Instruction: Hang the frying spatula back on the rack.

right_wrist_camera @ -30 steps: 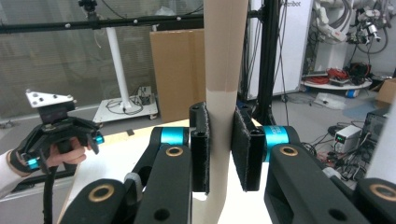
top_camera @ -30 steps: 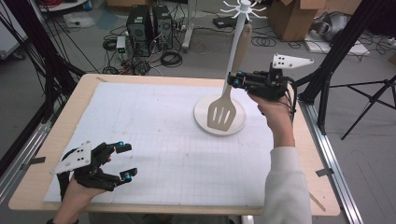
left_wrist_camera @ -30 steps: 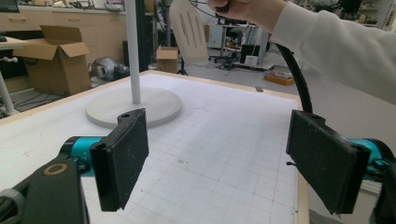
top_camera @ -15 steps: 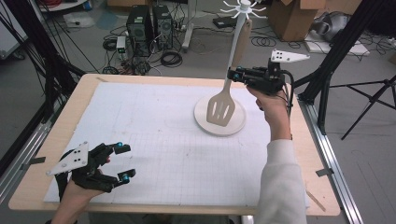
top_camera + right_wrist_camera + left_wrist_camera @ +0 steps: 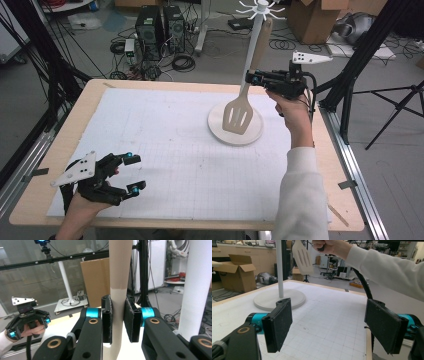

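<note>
the right gripper (image 5: 254, 78) is clamped tight on the neck of the beige slotted spatula with a tan wooden-looking handle (image 5: 239, 114); the right gripper view shows both black pads pressing flat on the shaft where beige meets tan (image 5: 119, 300). the spatula hangs nearly upright, blade down, above the round off-white base (image 5: 218, 129) of the white utensil stand with hook arms at its top (image 5: 260, 7), which sits toward the table's far right corner. the handle end rises close beside the white pole (image 5: 253, 47), just below the hooks.

judging from this, the step in hand is hanging the spatula on a hook. to do it well, keep the grip firm and the shaft vertical, lift until the handle's end clears a hook arm, then bring it across and lower gently. whether the handle has a hanging hole cannot be told here. avoid knocking the pole, since the stand could tip.

the left gripper (image 5: 131, 173) rests near the table's near left corner, jaws spread wide with nothing between them, well apart from the stand.
</note>
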`<state>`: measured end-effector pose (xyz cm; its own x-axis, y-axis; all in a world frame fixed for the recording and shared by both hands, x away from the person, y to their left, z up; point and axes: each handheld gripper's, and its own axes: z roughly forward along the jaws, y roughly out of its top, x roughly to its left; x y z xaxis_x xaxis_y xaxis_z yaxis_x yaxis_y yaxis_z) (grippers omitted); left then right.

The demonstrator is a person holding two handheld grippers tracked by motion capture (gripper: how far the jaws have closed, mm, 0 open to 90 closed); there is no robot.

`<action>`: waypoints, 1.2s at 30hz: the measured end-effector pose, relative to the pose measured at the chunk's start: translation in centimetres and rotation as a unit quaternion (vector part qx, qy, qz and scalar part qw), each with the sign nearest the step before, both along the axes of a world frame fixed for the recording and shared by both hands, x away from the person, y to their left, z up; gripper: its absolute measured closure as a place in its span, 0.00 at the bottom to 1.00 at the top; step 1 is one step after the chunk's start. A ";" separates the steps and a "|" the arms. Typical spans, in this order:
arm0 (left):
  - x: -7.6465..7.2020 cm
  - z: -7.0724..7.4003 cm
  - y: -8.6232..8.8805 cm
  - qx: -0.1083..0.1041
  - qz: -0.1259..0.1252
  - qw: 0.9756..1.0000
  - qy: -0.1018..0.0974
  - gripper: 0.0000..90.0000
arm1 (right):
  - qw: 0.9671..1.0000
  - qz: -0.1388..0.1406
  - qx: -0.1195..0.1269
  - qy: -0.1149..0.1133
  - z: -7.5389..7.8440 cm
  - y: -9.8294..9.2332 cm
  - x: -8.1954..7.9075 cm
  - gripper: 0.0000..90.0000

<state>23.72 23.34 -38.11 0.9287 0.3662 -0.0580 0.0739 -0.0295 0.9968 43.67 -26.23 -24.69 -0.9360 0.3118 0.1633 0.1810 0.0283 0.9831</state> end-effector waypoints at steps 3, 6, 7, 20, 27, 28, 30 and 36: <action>0.0 0.0 0.0 -0.003 0.001 1.000 0.002 0.25 | 1.000 0.001 0.005 0.003 -0.1 0.0 0.2 0.87; 0.1 0.0 0.0 -0.003 -0.002 1.000 0.002 0.25 | 1.000 0.003 0.004 0.009 -0.2 -0.1 0.4 0.87; 0.1 -0.1 0.0 -0.001 -0.002 1.000 0.001 0.25 | 1.000 0.002 0.004 0.013 -0.2 0.0 0.5 0.87; 0.1 -0.1 -0.3 -0.002 -0.004 1.000 0.004 0.26 | 1.000 -0.023 -0.011 0.006 -0.3 1.0 0.7 0.87; 0.0 -0.2 -0.4 -0.002 -0.008 1.000 0.004 0.26 | 0.998 -0.058 -0.020 -0.001 -0.3 1.4 0.7 0.87; 0.0 -0.2 -0.4 -0.002 -0.007 1.000 0.005 0.26 | 0.998 -0.062 -0.021 0.000 -0.3 1.4 0.8 0.87; 0.0 -0.2 -0.5 -0.001 -0.009 1.000 0.004 0.26 | 0.997 -0.069 -0.024 -0.001 -0.3 1.3 0.8 0.87; 0.0 -0.2 -0.6 -0.002 -0.010 1.000 0.005 0.26 | 0.996 -0.087 -0.032 -0.009 -0.3 1.1 0.8 0.85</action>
